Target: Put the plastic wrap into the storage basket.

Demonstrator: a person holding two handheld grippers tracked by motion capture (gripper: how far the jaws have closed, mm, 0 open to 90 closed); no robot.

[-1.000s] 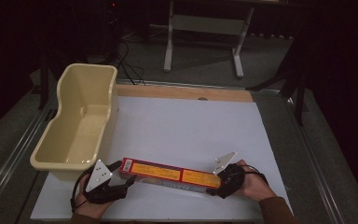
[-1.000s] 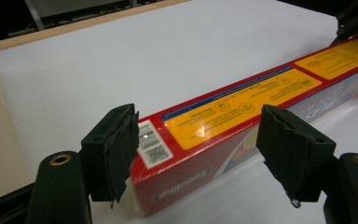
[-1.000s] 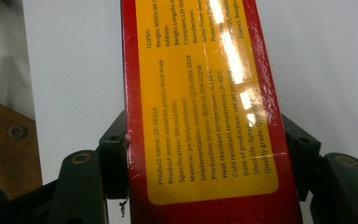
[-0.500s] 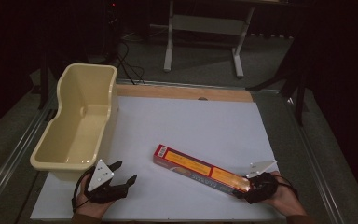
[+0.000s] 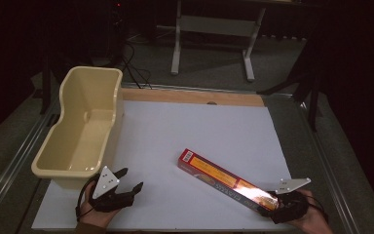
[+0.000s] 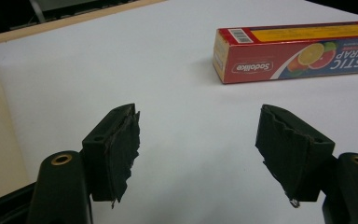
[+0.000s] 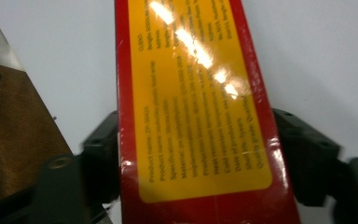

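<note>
Both tongs are black. The left tongs [image 5: 128, 186] carry a pale grey three-cornered plate [image 5: 105, 179] on top, dotted with small dark holes, and a black cable [image 5: 80, 207] loops out behind them. Seen from their own camera, each jaw ends in a blocky black pad with a ragged, torn rubber facing, and a brass-coloured ring sits in the arm just behind each pad. The right tongs [image 5: 271, 209] bear the same grey plate [image 5: 292, 185] above their body.
</note>
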